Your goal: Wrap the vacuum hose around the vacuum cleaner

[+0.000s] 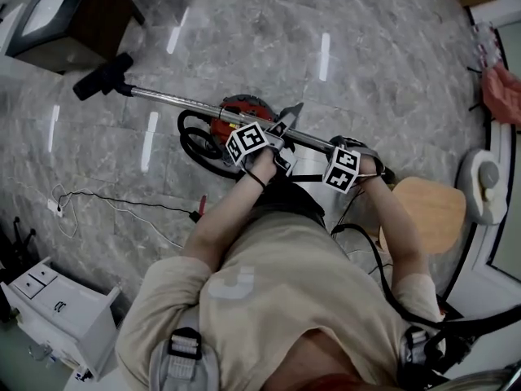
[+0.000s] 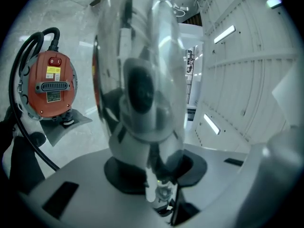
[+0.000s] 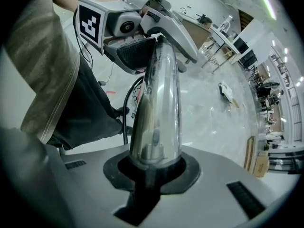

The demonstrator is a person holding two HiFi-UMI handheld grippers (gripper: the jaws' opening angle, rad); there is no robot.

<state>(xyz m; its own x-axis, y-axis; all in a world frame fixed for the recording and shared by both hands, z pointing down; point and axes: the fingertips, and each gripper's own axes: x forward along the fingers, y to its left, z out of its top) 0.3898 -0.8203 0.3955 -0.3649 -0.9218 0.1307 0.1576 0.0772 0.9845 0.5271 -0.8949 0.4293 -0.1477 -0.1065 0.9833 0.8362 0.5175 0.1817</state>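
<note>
The red vacuum cleaner (image 1: 238, 111) lies on the marble floor, with its black hose (image 1: 194, 142) looped beside it. A chrome wand (image 1: 175, 100) runs from the black floor nozzle (image 1: 102, 76) toward me. My left gripper (image 1: 281, 149) is shut on the wand next to the red body. My right gripper (image 1: 358, 160) is shut on the same wand further right and points down. In the left gripper view the wand (image 2: 142, 75) fills the jaws of the left gripper (image 2: 152, 170); the vacuum (image 2: 50, 84) and hose (image 2: 19, 75) are at the left. The right gripper (image 3: 156, 151) clasps the wand (image 3: 159, 103).
A white drawer unit (image 1: 61, 308) stands at the lower left and a dark cabinet (image 1: 69, 10) at the upper left. A thin white cord (image 1: 122, 208) trails over the floor. A round wooden seat (image 1: 435, 210) and a white round appliance (image 1: 482, 182) are at the right.
</note>
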